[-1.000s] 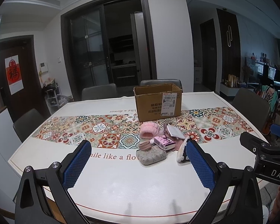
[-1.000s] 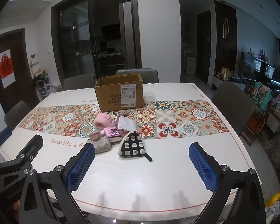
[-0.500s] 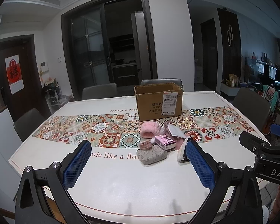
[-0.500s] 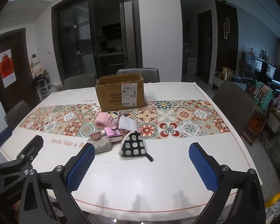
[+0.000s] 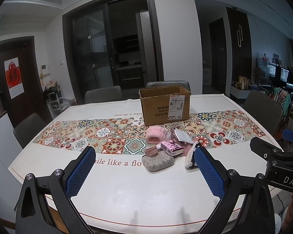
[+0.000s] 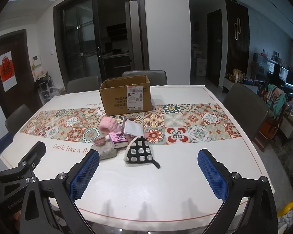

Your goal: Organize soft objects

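A pile of soft things lies mid-table in front of an open cardboard box [image 5: 165,103] [image 6: 126,95]: a pink fluffy headband [image 5: 156,135] [image 6: 108,125], a grey patterned pouch [image 5: 159,162] [image 6: 107,152], a pink tissue pack [image 5: 171,147] [image 6: 118,139], a white mask [image 6: 132,127] and a black-and-white checked oven mitt [image 6: 139,152] [image 5: 190,157]. My left gripper [image 5: 144,170] is open and empty, above the near table edge, short of the pile. My right gripper [image 6: 148,172] is open and empty, just short of the mitt.
The table [image 6: 166,185] has a white cloth with a patterned tile runner. Grey chairs [image 5: 103,95] [image 6: 244,105] stand around it. Each gripper's body shows at the side of the other's view.
Both views have crept slightly; the grippers stay open and nothing on the table has moved.
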`<action>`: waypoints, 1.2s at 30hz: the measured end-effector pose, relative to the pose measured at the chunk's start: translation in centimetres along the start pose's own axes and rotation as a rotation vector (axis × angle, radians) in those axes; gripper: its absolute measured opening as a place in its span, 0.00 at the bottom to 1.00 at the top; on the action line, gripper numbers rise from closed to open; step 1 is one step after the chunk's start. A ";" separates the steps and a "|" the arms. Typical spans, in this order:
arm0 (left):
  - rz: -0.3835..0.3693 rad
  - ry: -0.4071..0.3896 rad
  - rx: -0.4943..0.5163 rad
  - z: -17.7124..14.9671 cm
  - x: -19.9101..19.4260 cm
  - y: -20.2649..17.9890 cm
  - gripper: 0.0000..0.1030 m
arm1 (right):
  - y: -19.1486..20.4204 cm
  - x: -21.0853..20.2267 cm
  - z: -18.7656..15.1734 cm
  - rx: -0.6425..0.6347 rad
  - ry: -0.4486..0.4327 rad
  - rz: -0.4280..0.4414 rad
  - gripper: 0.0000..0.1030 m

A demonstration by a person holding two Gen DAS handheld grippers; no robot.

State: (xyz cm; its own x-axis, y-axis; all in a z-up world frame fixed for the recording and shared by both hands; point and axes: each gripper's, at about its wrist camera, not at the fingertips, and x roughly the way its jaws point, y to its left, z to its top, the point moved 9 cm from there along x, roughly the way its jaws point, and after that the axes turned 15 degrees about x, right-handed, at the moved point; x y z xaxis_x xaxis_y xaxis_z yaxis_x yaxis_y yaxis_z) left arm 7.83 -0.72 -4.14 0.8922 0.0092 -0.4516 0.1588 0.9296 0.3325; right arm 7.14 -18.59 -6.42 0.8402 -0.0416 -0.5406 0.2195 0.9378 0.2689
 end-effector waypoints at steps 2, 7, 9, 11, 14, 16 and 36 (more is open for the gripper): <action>-0.003 0.002 0.002 0.0 0.2 -0.1 1.00 | 0.0 0.1 0.0 0.000 0.001 0.000 0.99; -0.013 0.010 0.007 0.2 0.5 -0.4 1.00 | -0.2 0.3 -0.2 0.005 0.006 -0.005 0.99; -0.015 0.014 0.008 0.2 0.7 -0.4 1.00 | -0.2 0.4 -0.3 0.008 0.009 -0.007 0.99; -0.020 0.020 0.009 0.2 0.9 -0.4 1.00 | -0.2 0.6 -0.4 0.009 0.014 -0.008 0.99; -0.032 0.035 0.015 0.1 1.5 -0.4 1.00 | -0.3 0.9 -0.3 0.011 0.022 -0.011 0.99; -0.039 0.045 0.022 0.0 1.9 -0.5 1.00 | -0.3 1.1 -0.3 0.015 0.031 -0.012 0.99; -0.154 0.180 0.067 -2.0 10.5 -0.3 1.00 | 1.3 8.4 -1.0 0.054 0.179 -0.044 0.99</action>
State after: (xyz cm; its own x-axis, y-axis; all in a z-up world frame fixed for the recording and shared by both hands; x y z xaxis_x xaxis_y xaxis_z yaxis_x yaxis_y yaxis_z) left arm 16.26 -0.13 -10.65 0.7662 -0.0600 -0.6398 0.3205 0.8986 0.2995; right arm 14.00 -17.39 -11.39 0.7285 -0.0159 -0.6849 0.2848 0.9163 0.2817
